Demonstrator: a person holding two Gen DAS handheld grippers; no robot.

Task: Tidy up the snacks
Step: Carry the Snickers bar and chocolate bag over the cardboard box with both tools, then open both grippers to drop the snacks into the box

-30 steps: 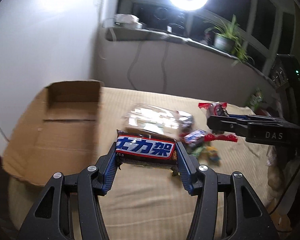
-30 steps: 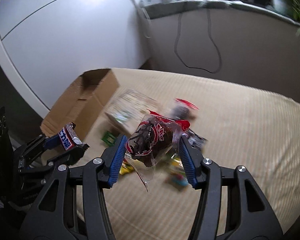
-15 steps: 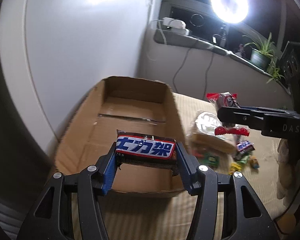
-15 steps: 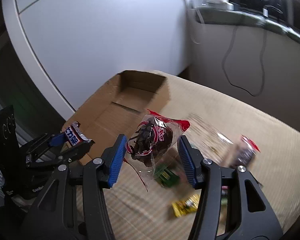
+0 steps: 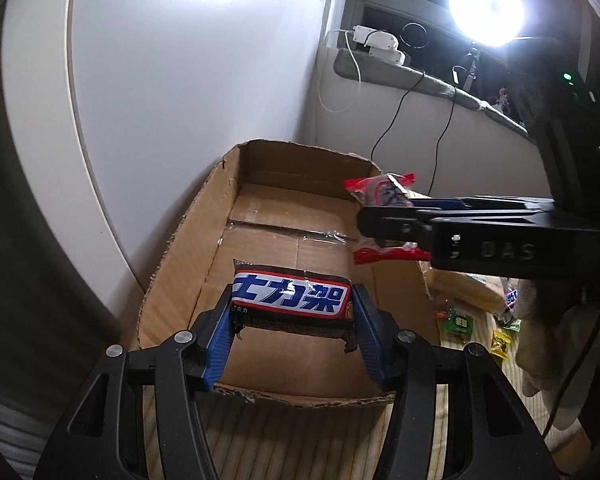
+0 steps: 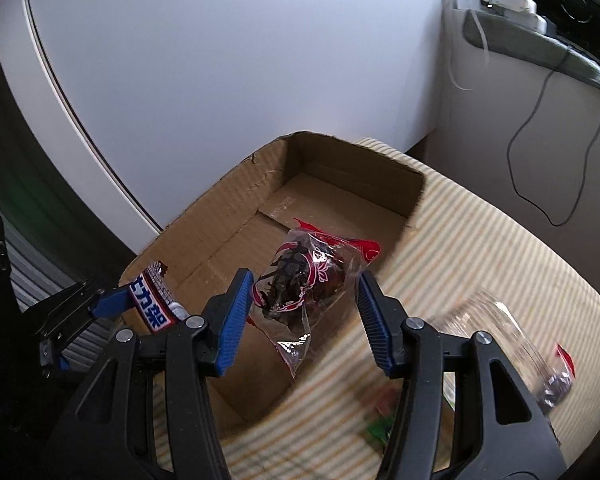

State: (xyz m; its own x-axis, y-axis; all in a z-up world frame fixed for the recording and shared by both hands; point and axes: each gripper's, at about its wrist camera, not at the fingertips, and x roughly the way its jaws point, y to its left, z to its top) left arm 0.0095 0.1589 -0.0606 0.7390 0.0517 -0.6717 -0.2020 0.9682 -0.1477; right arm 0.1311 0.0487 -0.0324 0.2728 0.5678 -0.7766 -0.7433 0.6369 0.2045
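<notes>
My left gripper (image 5: 292,320) is shut on a chocolate bar (image 5: 290,298) in a red, white and blue wrapper, held crosswise above the near end of an open cardboard box (image 5: 188,248). My right gripper (image 6: 306,300) is shut on a clear packet of dark dried fruit (image 6: 300,276) with red print, hanging over the box (image 6: 320,160). In the left wrist view the right gripper (image 5: 380,220) reaches in from the right with the packet (image 5: 380,188) above the box's right wall. The right wrist view shows the left gripper (image 6: 112,304) and the bar (image 6: 152,300) at lower left.
The box sits on a beige striped surface (image 6: 480,248) against a white wall (image 5: 180,100). A heap of loose snacks (image 5: 468,312) lies right of the box. A bright ring light (image 5: 486,4), a window ledge with cables (image 5: 400,72) stand behind.
Both grippers have swung left from above the snack heap to above the cardboard box, each still holding its snack. The box now fills the middle of both views.
</notes>
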